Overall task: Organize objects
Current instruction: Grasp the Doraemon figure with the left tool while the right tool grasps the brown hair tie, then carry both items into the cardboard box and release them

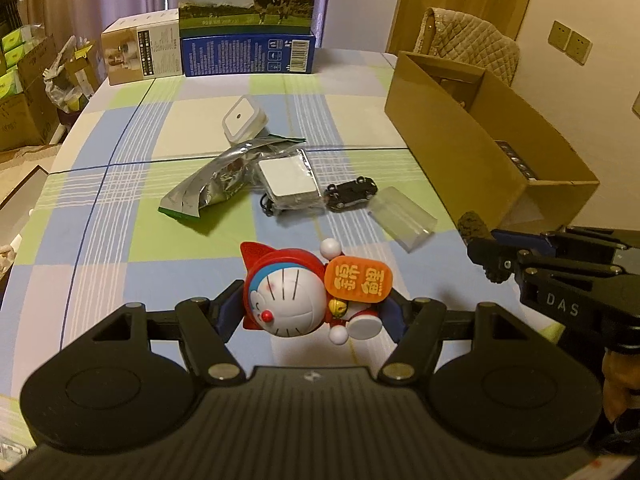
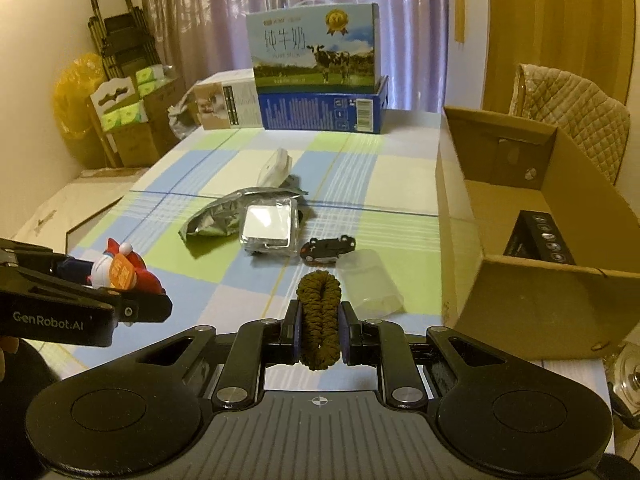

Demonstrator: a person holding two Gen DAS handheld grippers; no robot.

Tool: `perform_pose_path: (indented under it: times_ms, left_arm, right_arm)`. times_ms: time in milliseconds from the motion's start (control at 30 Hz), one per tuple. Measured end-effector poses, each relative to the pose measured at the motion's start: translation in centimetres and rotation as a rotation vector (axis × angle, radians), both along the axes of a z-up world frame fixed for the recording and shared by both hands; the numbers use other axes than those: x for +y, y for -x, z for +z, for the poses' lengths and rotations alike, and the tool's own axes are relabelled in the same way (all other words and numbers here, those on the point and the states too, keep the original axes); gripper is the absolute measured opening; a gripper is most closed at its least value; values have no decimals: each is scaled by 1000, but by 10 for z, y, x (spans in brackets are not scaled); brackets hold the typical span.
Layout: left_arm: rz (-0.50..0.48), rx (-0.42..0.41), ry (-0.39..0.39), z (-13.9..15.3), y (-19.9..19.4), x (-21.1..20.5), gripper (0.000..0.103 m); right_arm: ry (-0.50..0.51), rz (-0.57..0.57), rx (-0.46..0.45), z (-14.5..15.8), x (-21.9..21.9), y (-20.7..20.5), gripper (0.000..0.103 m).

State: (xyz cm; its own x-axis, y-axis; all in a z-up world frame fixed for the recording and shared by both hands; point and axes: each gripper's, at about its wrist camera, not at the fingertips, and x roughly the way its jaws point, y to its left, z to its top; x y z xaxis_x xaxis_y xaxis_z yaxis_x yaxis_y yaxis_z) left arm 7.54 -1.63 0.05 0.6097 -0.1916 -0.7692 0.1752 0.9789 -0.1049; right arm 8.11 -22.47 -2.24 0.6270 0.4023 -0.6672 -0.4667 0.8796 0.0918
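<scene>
My left gripper (image 1: 310,308) is shut on a red and white cat figurine (image 1: 296,292) with an orange sign, held above the checked tablecloth. The figurine (image 2: 120,270) also shows at the left of the right wrist view. My right gripper (image 2: 319,326) is shut on a brown braided hair tie (image 2: 319,312), seen from the side as a fuzzy loop (image 1: 476,230). On the table ahead lie a silver foil pouch (image 1: 212,178), a white square box (image 1: 290,180), a black toy car (image 1: 352,193), a clear plastic case (image 1: 404,216) and a white lidded container (image 1: 244,120).
An open cardboard box (image 2: 532,300) stands at the table's right edge with a black package (image 2: 540,240) inside. Milk cartons (image 2: 320,68) and a tan box (image 2: 226,106) line the far edge. A padded chair (image 2: 572,120) sits behind the box.
</scene>
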Motion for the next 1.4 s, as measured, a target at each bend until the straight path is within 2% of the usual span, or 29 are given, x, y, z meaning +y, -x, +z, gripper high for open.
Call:
perform_pose_path:
  times_ms: [333,567,1033,1400]
  left_arm:
    - [-28,-20,-3,14,13,-15,65]
    - [-89,-40,5,26,4,-43,65]
    - [-284,-107,31,61,-60,-154,65]
    - [-384,-102,9,53,-111,-227,65]
  right_arm:
    - [-11,-25,-17,12,-18,12,15]
    - [-14,-98,-38,26,-49,8,15]
    - [-27,-288,-110,73,-153,-56,15]
    - [-40,-359,-94,67,-201,-93,15]
